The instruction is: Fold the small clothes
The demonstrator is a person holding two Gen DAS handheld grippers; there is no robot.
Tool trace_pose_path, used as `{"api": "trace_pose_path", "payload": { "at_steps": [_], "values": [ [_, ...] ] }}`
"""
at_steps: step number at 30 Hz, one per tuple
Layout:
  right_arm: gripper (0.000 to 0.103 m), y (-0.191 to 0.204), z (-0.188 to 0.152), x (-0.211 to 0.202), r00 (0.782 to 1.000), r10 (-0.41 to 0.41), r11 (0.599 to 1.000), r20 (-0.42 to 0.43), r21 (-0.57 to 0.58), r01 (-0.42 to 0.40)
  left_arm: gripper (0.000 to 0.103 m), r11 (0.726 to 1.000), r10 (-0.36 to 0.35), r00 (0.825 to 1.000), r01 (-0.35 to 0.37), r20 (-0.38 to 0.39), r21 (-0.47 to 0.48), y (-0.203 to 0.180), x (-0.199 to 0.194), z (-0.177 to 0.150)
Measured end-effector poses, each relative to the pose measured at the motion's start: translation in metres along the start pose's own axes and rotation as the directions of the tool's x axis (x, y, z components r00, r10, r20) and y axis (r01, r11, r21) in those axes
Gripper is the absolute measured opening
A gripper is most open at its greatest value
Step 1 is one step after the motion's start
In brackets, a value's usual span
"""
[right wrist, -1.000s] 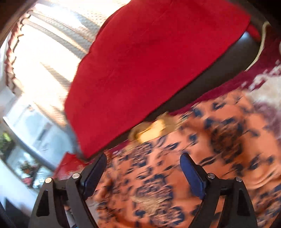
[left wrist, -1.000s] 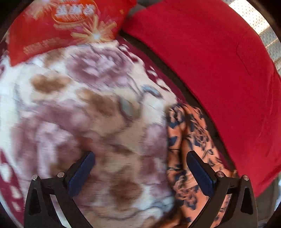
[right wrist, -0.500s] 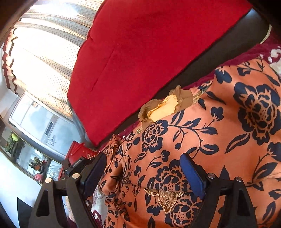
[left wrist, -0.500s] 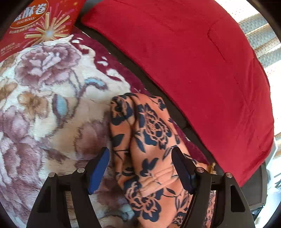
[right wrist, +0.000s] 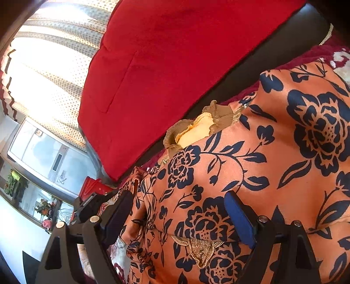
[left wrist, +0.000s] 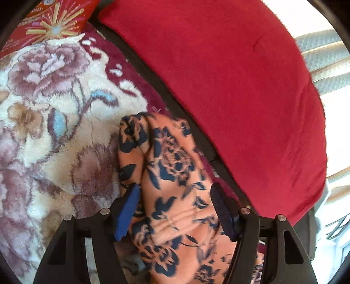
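An orange garment with a dark blue flower print point(left wrist: 172, 172) lies on a plush floral blanket point(left wrist: 54, 113). In the left wrist view its bunched end lies between the open fingers of my left gripper point(left wrist: 175, 196). In the right wrist view the garment point(right wrist: 273, 153) fills the lower right, with a gold frilled collar point(right wrist: 201, 126) and a gold embroidered patch point(right wrist: 201, 251). My right gripper point(right wrist: 181, 209) is open, its fingers straddling a fold of the cloth, not closed on it.
A big red cushion point(left wrist: 229, 87) leans on the dark sofa back point(right wrist: 273, 56) just behind the garment. A red snack bag point(left wrist: 50, 19) lies at the far left. A dotted curtain point(right wrist: 54, 65) and a glass cabinet point(right wrist: 39, 153) stand beyond the sofa.
My left gripper has swung right, onto the garment's bunched end, and its fingers have narrowed around it. My right gripper has steadied over the garment near the collar, staying open.
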State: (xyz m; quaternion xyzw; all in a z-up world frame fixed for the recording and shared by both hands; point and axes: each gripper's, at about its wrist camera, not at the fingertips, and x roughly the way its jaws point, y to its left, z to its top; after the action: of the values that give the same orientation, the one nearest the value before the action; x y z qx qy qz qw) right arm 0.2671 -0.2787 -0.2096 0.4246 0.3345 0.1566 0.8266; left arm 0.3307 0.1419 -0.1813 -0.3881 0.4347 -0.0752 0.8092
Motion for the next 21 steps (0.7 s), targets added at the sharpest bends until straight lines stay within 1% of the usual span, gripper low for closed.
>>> {"api": "trace_pose_path", "payload": {
  "at_steps": [3, 6, 9, 12, 13, 14, 16, 18, 19, 20, 21],
  "values": [
    [0.087, 0.0, 0.002, 0.002, 1.0, -0.001, 1.0, 0.006, 0.001, 0.001, 0.068, 0.999, -0.005, 1.0, 0.005, -0.019, 0.039, -0.01, -0.004, -0.006],
    [0.087, 0.0, 0.003, 0.005, 1.0, -0.002, 1.0, 0.002, -0.005, 0.002, 0.068, 0.998, 0.027, 0.998, -0.024, -0.059, 0.061, -0.012, 0.009, -0.009],
    [0.087, 0.001, 0.003, 0.005, 1.0, -0.005, 1.0, 0.002, -0.013, 0.005, 0.065, 0.997, 0.068, 0.993, -0.066, -0.097, 0.026, -0.002, 0.021, -0.012],
    [0.087, 0.0, 0.003, 0.004, 1.0, -0.003, 1.0, 0.005, -0.011, 0.003, 0.065, 0.999, 0.041, 0.994, -0.043, -0.101, -0.012, 0.005, 0.019, -0.011],
    [0.087, -0.001, 0.004, 0.004, 1.0, -0.002, 1.0, 0.006, -0.009, 0.002, 0.063, 0.999, 0.043, 0.994, -0.045, -0.098, -0.013, 0.006, 0.018, -0.012],
    [0.087, -0.001, 0.004, 0.003, 1.0, -0.001, 1.0, 0.006, -0.008, 0.001, 0.057, 0.999, 0.046, 0.994, -0.048, -0.095, -0.013, 0.007, 0.017, -0.012],
    [0.087, -0.001, 0.004, 0.003, 1.0, 0.0, 1.0, 0.009, -0.008, 0.0, 0.052, 0.999, 0.043, 0.995, -0.045, -0.095, -0.014, 0.011, 0.009, -0.011],
    [0.087, -0.001, 0.004, 0.002, 1.0, 0.001, 1.0, 0.011, -0.009, -0.001, 0.05, 0.999, 0.037, 0.994, -0.038, -0.106, -0.015, 0.013, 0.015, -0.009],
    [0.087, -0.001, 0.004, 0.002, 1.0, 0.0, 1.0, 0.014, -0.009, 0.0, 0.044, 0.999, 0.039, 0.993, -0.04, -0.11, -0.014, 0.014, 0.018, -0.009],
    [0.087, -0.001, 0.004, 0.001, 1.0, 0.0, 1.0, 0.016, -0.008, 0.0, 0.037, 0.999, 0.037, 0.993, -0.038, -0.111, -0.012, 0.014, 0.02, -0.009],
    [0.087, -0.001, 0.004, 0.001, 1.0, 0.0, 1.0, 0.017, -0.008, 0.0, 0.032, 1.0, 0.027, 0.993, -0.028, -0.115, -0.009, 0.015, 0.024, -0.01]
  ]
}}
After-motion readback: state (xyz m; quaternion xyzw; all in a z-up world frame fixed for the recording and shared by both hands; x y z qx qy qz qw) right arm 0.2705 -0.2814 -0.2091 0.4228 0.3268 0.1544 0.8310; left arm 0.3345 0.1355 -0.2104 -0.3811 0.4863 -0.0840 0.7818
